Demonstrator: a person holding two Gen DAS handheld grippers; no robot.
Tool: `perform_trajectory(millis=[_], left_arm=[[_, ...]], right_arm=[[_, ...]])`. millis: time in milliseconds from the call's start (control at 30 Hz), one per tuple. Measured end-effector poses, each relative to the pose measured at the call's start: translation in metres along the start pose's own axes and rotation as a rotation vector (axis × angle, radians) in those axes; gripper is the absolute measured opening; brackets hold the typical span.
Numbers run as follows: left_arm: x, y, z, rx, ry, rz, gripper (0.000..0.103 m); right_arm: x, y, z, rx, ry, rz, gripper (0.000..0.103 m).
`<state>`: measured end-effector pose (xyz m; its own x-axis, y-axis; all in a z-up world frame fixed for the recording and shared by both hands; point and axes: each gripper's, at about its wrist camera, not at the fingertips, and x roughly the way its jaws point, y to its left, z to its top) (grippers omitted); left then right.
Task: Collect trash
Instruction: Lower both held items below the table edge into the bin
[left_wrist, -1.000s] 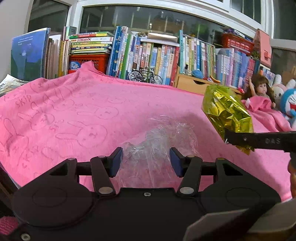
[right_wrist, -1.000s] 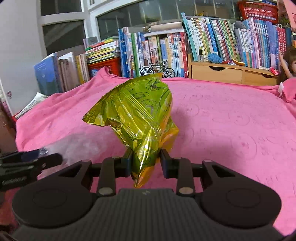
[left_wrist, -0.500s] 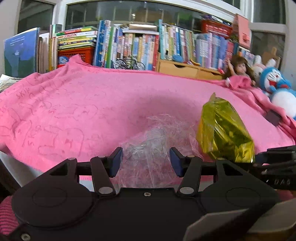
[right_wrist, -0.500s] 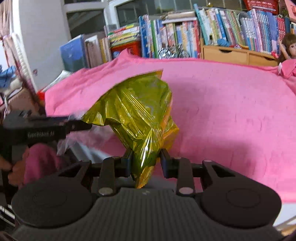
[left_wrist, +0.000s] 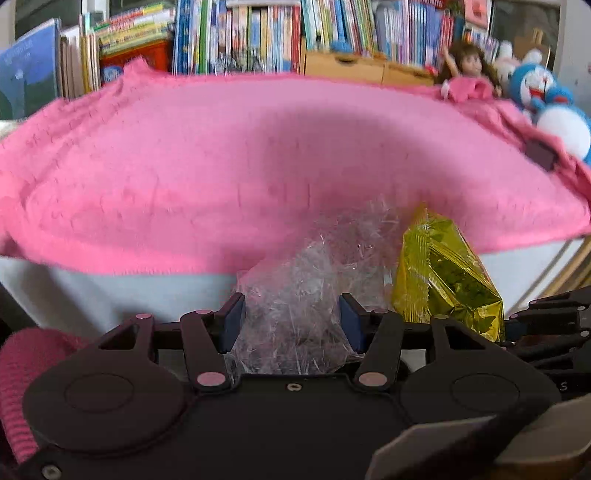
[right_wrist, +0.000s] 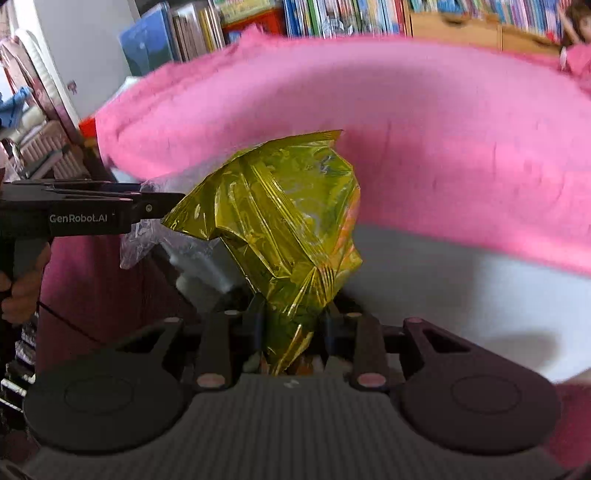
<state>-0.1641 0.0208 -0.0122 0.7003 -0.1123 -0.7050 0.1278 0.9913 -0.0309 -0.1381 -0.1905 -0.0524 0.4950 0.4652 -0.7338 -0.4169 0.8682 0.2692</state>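
I have both pieces of trash in hand. My left gripper (left_wrist: 291, 325) is clamped on a crumpled clear plastic wrapper (left_wrist: 314, 280), which fills the space between the blue pads (left_wrist: 232, 321) and billows upward toward the centre of the left wrist frame. My right gripper (right_wrist: 293, 325) is pinched on the lower tail of a gold foil snack bag (right_wrist: 284, 221); the bag stands nearly upright out of the jaws, its long axis running from the bottom centre of the right wrist frame up to a flat sealed edge near mid-frame. In the left wrist view that same foil bag sits just right of the clear wrapper, almost touching it, so the two loads ride side by side. Both hang in front of the near edge of the pink blanket (left_wrist: 221, 166), over the white side panel (left_wrist: 129, 295) below it, not on the blanket itself. I see no bin or bag in either view, so I cannot tell which way the drop point lies or which hand is nearer to it. My guess is that it sits below and toward me, out of frame. The foil is held only by its tail, so I judge a fast swing could make it twist.
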Motion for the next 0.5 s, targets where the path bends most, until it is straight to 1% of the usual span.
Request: perform_trajectory(millis=[267, 333, 433, 500], left_arm=[[0.055, -0.002, -0.028, -0.008, 0.184, 0.001, 0.052], [0.066, -0.005, -0.034, 0.002, 0.221, 0.006, 0.052], [0.084, -0.007, -0.04, 0.002, 0.271, 0.011, 0.052], [0.094, -0.009, -0.043, 0.003, 0.291, 0.026, 0.052]], right_arm=[[0.038, -0.008, -0.017, 0.05, 0.158, -0.02, 0.035], [0.045, -0.009, -0.019, 0.052, 0.187, -0.024, 0.036], [0.058, -0.011, -0.022, 0.064, 0.239, -0.007, 0.037], [0.066, -0.01, -0.023, 0.062, 0.263, -0.022, 0.038]])
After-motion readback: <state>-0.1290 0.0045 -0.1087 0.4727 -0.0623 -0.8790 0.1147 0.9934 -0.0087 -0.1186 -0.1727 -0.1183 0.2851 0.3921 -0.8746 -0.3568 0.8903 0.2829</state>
